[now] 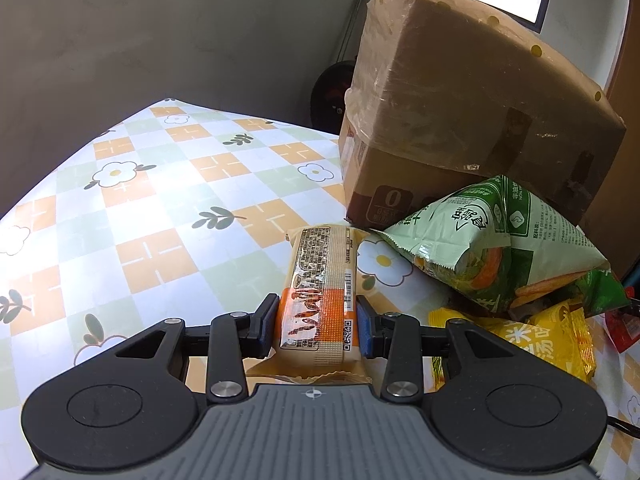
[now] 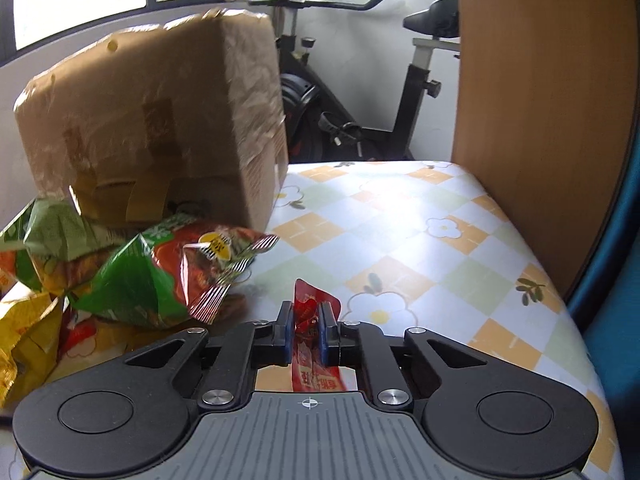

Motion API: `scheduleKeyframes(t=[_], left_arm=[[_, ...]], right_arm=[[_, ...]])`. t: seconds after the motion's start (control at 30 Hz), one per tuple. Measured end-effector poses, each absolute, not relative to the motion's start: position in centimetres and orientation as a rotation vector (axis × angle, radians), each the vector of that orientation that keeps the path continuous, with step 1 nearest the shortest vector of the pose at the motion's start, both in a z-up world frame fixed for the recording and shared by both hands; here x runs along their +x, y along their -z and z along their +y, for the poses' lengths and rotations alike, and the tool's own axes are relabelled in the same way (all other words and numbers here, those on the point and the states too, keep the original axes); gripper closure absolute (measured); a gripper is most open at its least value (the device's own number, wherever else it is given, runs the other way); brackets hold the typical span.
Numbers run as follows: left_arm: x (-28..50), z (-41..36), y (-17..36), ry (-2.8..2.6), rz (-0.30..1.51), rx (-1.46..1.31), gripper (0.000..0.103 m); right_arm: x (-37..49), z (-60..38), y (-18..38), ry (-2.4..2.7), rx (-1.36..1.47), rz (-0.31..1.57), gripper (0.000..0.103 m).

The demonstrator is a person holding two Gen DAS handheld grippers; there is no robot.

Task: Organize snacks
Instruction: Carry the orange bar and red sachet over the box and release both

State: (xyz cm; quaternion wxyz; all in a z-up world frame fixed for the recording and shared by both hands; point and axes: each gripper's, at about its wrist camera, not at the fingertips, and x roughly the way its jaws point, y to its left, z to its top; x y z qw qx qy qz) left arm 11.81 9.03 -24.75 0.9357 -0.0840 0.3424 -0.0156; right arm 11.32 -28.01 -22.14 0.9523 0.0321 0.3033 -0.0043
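In the left wrist view my left gripper (image 1: 316, 322) is shut on a long beige and orange snack pack (image 1: 320, 276), whose far end lies on the checked tablecloth (image 1: 168, 200). To its right lie a light green chip bag (image 1: 492, 240) and a yellow packet (image 1: 540, 340). In the right wrist view my right gripper (image 2: 307, 328) is shut on a thin red sachet (image 2: 310, 308) that sticks up between the pads. A red and green snack bag (image 2: 172, 276) lies to the left of it, over a yellow packet (image 2: 20, 328).
A large taped cardboard box (image 1: 460, 112), also in the right wrist view (image 2: 152, 120), stands on the table behind the snack pile. A wooden panel (image 2: 540, 100) rises at the table's right edge. An exercise bike (image 2: 360, 92) stands beyond the table.
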Motion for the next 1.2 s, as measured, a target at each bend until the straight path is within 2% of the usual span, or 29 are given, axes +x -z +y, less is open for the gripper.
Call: scheduleKeyframes(t=[0.37,0.77,1.0,1.2], left_arm=[[9.9,10.9,21.6,-0.005,0.612,-0.192,0.062],[9.0,10.5,13.6,0.035,0.387,-0.163,0.062],[13.1,8.4,8.0,0.14,0.28,-0.142,0.061],[18.7,4.7,5.6,0.217,0.248,-0.114,0.061]], right_arm=[[10.4,-29.7,16.9,0.002,0.158,0.437,0.093],[12.1,-28.0,8.1,-0.149,0.145,0.161,0.093],[16.5,-25.4,3.5,-0.293,0.154,0.086,0.092],[22.8,-22.6,3.2,-0.357,0.188,0.158,0.092]])
